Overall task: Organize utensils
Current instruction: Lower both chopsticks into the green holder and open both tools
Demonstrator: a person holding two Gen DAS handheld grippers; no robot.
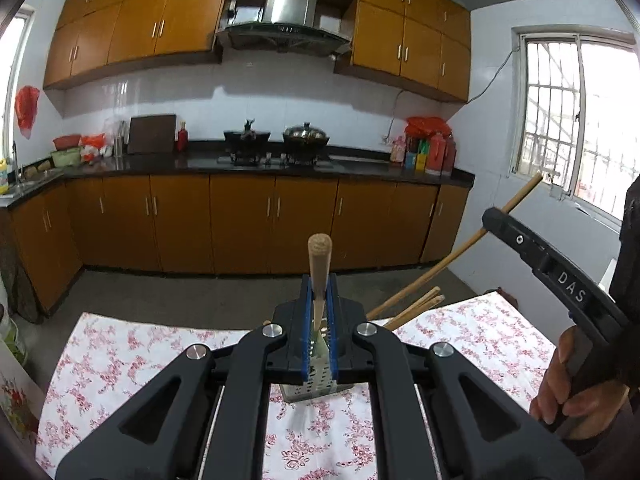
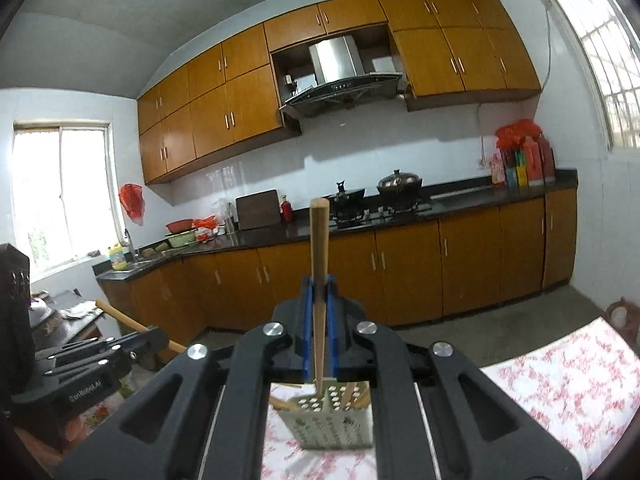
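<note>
My left gripper (image 1: 319, 292) is shut on a round wooden handle (image 1: 319, 264) that stands upright, its lower end in a perforated metal utensil holder (image 1: 318, 380) on the floral tablecloth. My right gripper (image 2: 319, 292) is shut on a wooden chopstick (image 2: 319, 248), whose lower end reaches into the same holder (image 2: 336, 420). The left wrist view shows the right gripper (image 1: 496, 216) at the right, holding that chopstick (image 1: 460, 248) slanted. Other chopsticks (image 1: 416, 304) lean out of the holder. The right wrist view shows the left gripper (image 2: 160, 338) at the lower left with its handle (image 2: 120, 318).
The table wears a white cloth with red flowers (image 1: 120, 360). Beyond it are a grey floor and a black counter (image 1: 260, 164) with two pots on a stove (image 1: 276, 140), a cutting board and bottles. A window (image 1: 576, 120) is at the right.
</note>
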